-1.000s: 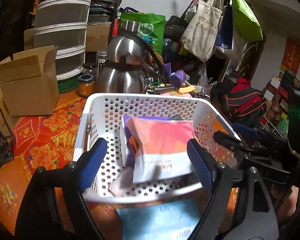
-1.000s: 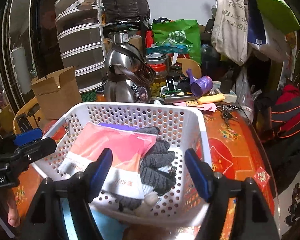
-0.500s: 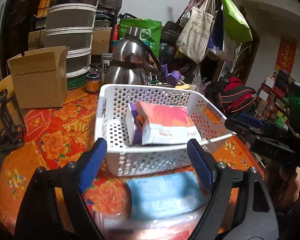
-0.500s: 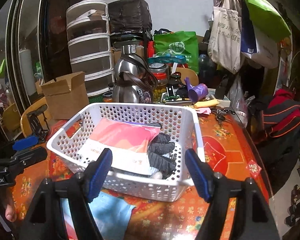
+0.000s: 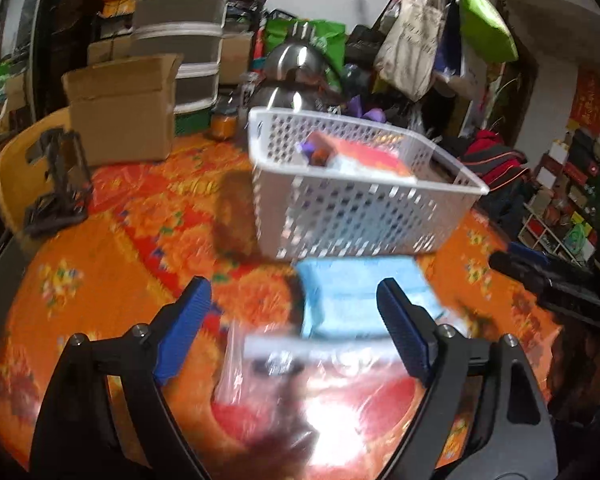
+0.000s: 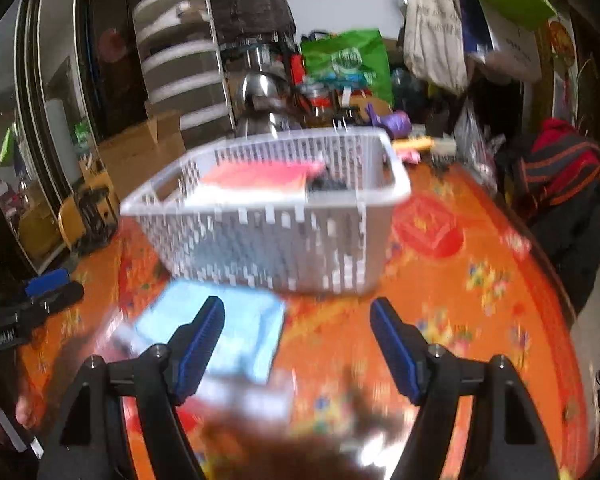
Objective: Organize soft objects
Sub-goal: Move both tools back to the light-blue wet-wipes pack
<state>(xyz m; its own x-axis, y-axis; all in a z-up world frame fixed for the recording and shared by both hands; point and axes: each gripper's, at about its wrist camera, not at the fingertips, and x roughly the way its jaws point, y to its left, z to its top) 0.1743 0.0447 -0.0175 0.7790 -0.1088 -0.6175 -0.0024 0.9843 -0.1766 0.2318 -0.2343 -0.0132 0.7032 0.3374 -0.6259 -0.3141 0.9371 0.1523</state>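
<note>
Left claw (image 5: 294, 326): spread and opening; nothing is pinched; a clear bag (image 5: 308, 384) is seen low between the pads.
Right claw (image 6: 298, 344): spread, empty, held over the table (image 6: 480, 280).
Soft things: a blue pack (image 5: 356, 292) lies at frame centre, just before the basket (image 5: 352, 204); a pink pack (image 6: 260, 174) and dark gloves (image 6: 332, 184) are already inside.
Step in hand: likely a reach for the next item outside the basket.
Advice: the bag should be approached slowly and pinched at an edge, since film may slip.
Hidden: the bag's contents are blurred by motion and glare; the brown mass at the lower edge of the right view cannot be identified.
</note>
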